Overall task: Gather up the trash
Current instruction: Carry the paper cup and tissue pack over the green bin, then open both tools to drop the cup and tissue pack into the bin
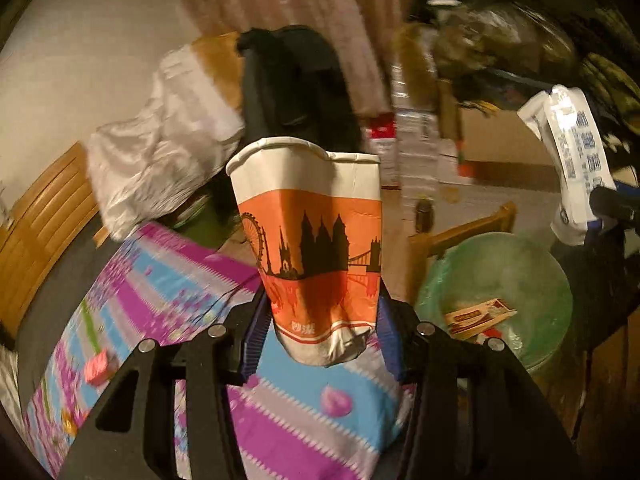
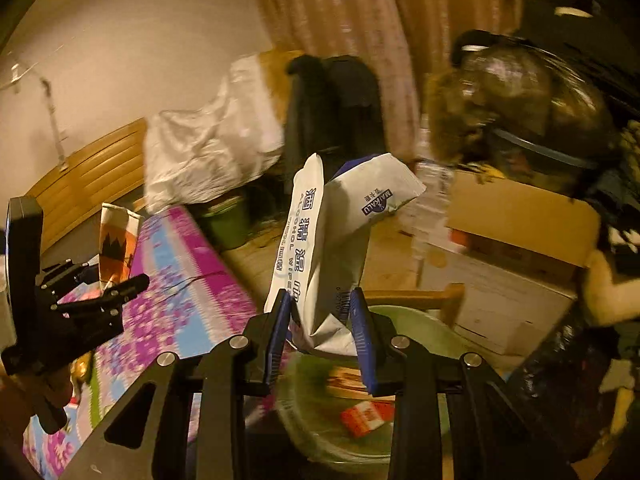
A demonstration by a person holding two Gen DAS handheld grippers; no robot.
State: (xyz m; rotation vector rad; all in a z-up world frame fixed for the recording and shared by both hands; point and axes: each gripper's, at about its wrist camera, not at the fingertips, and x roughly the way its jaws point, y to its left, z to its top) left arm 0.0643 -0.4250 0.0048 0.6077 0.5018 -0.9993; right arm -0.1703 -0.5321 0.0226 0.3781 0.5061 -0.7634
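My left gripper (image 1: 320,330) is shut on a crushed orange and white paper cup (image 1: 312,240) with a black skyline print, held upright over the patterned bedspread (image 1: 168,280). My right gripper (image 2: 320,330) is shut on a white alcohol wipes packet (image 2: 320,240), which stands up between the blue pads. Just below and beyond the right gripper sits a bin lined with a green bag (image 2: 424,328), with a red and white carton (image 2: 366,416) inside. The left wrist view shows that bin (image 1: 500,272) at the right, with the wipes packet (image 1: 572,152) above it. The cup (image 2: 116,244) and left gripper (image 2: 120,276) appear at the left of the right wrist view.
A white bag (image 1: 160,148) and a dark coat (image 1: 296,88) lie beyond the bed. A wooden chair (image 1: 460,236) stands next to the bin. Cardboard boxes (image 2: 516,216) and a dark plastic bag (image 2: 532,92) crowd the right side. A wooden headboard (image 1: 44,216) runs along the left.
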